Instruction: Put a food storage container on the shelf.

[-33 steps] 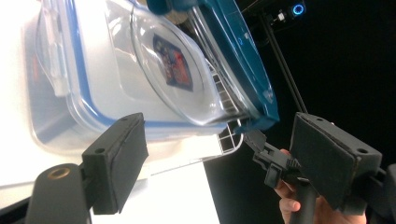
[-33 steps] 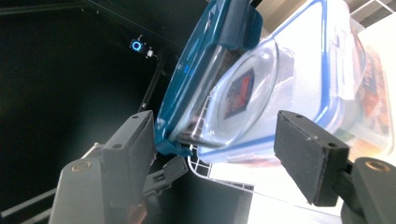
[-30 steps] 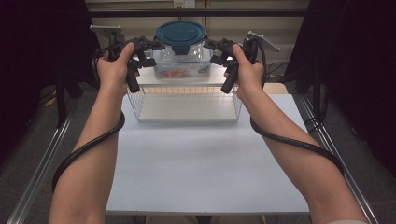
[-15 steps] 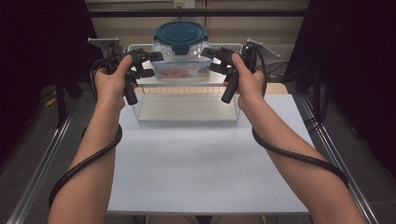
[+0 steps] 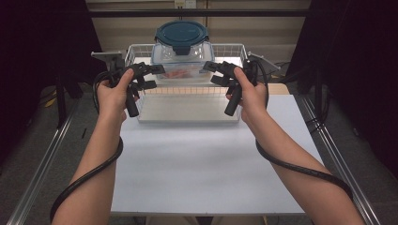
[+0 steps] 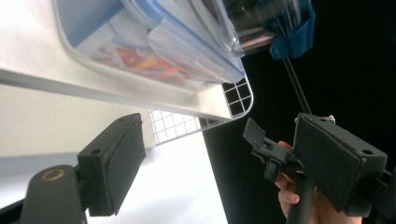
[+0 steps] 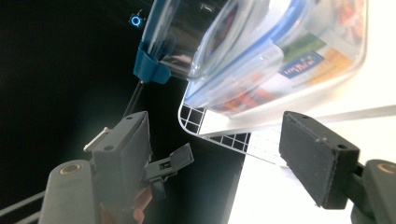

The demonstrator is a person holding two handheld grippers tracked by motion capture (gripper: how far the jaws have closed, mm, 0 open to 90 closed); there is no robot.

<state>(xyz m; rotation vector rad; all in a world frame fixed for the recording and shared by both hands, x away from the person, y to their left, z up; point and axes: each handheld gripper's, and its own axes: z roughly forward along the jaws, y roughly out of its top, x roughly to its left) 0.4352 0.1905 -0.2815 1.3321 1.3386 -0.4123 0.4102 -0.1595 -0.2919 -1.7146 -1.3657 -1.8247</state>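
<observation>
White table [image 5: 202, 164] fills lower centre of high view. Mid frame, left gripper [image 5: 149, 76] and right gripper [image 5: 215, 72], jaws spread apart, nothing held, flank the wire basket [image 5: 187, 107]. Upper centre, inside the basket: two stacked clear containers [image 5: 182, 65], dark blue lid [image 5: 181, 33] topmost.

Clear, glossy plastic for the stacked food boxes [image 5: 182, 60], smooth-walled, with a dark teal plastic lid [image 5: 181, 32] of duller sheen on top. White-coated metal wire for the basket [image 5: 141, 101] at the far edge of the desk, in a fine grid. Smooth, matt white for the desk [image 5: 197, 164] top. Matt black plastic for the left gripper [image 5: 152, 76] and right gripper [image 5: 212, 73], with faintly rough, rubbery pads [image 6: 114, 163]. Black rubbery cable [image 5: 89, 176], slightly shiny.
</observation>
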